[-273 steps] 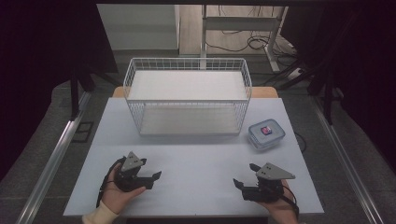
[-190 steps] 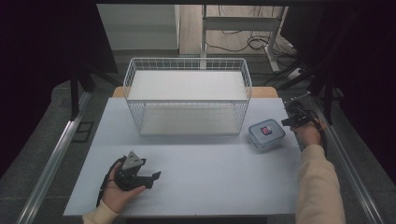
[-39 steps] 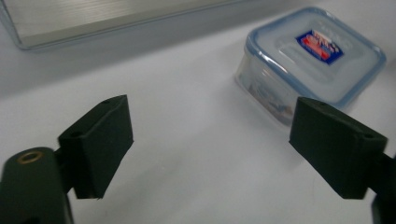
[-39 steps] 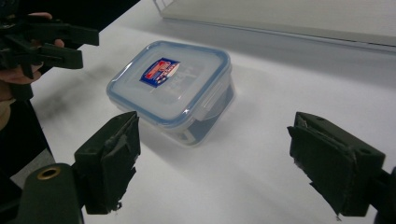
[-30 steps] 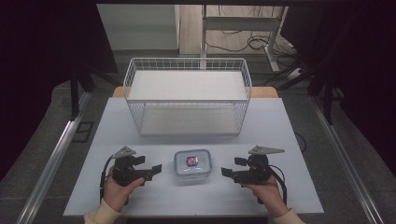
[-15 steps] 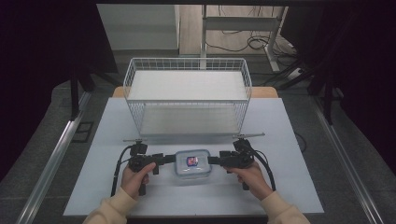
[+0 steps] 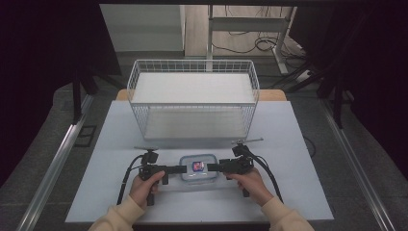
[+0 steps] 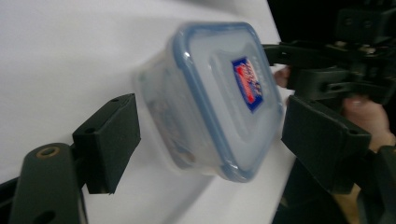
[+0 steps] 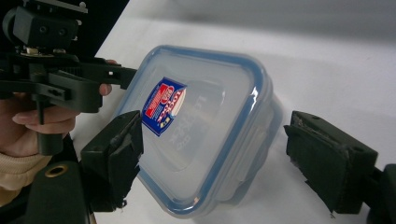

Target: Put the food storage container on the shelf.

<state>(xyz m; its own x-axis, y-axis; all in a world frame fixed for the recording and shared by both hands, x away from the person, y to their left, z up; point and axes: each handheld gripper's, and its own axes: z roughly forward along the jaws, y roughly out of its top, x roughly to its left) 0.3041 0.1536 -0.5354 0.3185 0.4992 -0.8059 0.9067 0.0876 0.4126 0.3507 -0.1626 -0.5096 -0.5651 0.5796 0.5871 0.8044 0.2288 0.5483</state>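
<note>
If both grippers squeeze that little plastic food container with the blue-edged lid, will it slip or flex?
The container looks like hard, glossy plastic, so it will probably stay stiff but may slide against the pads. Its rounded corners could let it twist between the left gripper and the right gripper. It seems squat and flat-bottomed, so tipping is unlikely, and it is probably light.

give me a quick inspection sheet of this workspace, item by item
surface: white table, bare around the work
job's things: clear lidded container with blue seal and red-blue label, lying flat near the front edge
clutter: nothing seen
grippers: left gripper and right gripper reach in from opposite sides; each one's jaws straddle the container, gaps visible at the pads; left jaws have just been closing
cables: black cable loops from the left gripper, another from the right
surroundings: empty white wire basket behind; dark floor, desk legs, loose cords beyond
</note>
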